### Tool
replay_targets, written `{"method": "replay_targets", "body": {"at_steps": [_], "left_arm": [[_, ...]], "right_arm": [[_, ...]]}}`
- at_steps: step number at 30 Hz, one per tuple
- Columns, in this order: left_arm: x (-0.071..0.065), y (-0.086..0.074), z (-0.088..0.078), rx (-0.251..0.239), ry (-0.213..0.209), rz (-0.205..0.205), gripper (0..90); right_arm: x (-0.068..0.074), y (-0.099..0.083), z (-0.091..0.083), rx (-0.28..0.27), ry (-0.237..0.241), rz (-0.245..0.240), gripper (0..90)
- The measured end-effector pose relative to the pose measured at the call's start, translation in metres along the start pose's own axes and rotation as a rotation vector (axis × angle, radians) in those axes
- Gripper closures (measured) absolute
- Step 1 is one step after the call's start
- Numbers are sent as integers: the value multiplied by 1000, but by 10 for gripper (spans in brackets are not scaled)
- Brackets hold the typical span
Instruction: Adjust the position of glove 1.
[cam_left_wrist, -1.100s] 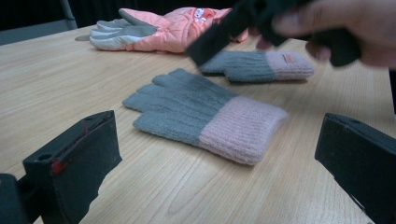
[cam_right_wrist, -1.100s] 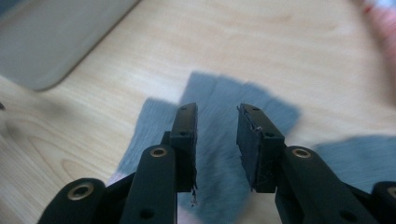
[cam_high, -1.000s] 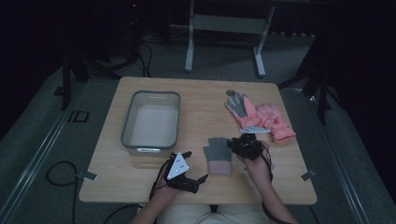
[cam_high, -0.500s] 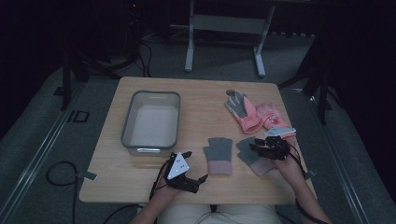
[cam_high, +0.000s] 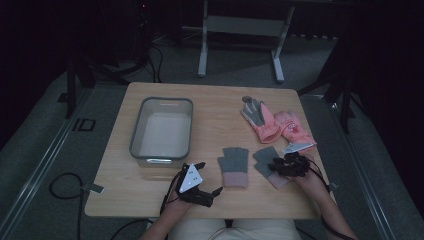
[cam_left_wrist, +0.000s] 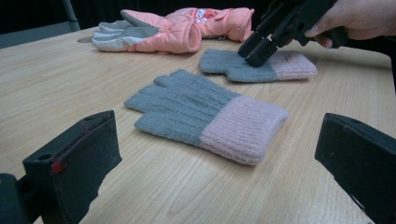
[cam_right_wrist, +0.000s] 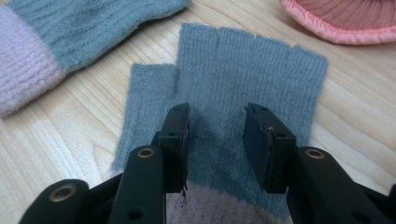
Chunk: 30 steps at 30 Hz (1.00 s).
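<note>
Glove: flat grey knitted glove with pink cuff (cam_right_wrist: 243, 88) is lying palm-flat on the wooden table (cam_high: 215, 107).
Right gripper (cam_right_wrist: 215, 135): jaws have just been opening, standing apart over it.
Left gripper (cam_left_wrist: 219, 154): jaws gaping wide, holding nothing.

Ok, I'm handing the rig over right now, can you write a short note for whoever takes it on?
Right hand-held gripper: jaws just opened, now apart and down on the right grey glove, which lies flat near the table's right front; not gripped.
Left hand-held gripper: open, idle at the front edge, holding nothing.
Left grey glove lies flat beside its partner, apart from it. Two pink gloves lie behind them.
Grey bin at the left holds nothing.
Done: the grey pair is laid out side by side. Left: probably sorting the gloves, perhaps into the bin.
</note>
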<state>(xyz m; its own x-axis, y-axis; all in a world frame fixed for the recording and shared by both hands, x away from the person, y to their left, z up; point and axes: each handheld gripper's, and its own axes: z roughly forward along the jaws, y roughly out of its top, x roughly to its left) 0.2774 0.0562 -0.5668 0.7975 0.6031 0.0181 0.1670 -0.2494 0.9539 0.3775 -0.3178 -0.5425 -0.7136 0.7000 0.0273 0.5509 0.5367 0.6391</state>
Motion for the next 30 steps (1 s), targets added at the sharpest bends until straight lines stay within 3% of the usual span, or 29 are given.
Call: {"method": "replay_targets", "body": {"at_steps": [6, 12, 14, 17, 19, 22, 28, 30], "left_arm": [[0, 0, 0, 1, 3, 1, 0], [1, 0, 0, -2, -2, -8, 0], [1, 0, 0, -2, -1, -6, 0], [0, 0, 0, -3, 4, -2, 0], [0, 0, 0, -1, 6, 0, 0], [0, 0, 0, -3, 4, -7, 0], [0, 0, 0, 2, 7, 3, 0], [0, 0, 0, 2, 6, 4, 0]], "right_arm": [[2, 2, 1, 18, -25, 2, 696], [5, 0, 0, -10, -48, 53, 837], [5, 2, -3, -10, -60, 91, 851], [8, 4, -9, -26, -75, 99, 854], [13, 9, -23, -74, -111, 111, 854], [18, 15, -39, -123, -126, 152, 854], [32, 27, -67, -176, -181, 218, 853], [38, 29, -74, -200, -225, 245, 853]]}}
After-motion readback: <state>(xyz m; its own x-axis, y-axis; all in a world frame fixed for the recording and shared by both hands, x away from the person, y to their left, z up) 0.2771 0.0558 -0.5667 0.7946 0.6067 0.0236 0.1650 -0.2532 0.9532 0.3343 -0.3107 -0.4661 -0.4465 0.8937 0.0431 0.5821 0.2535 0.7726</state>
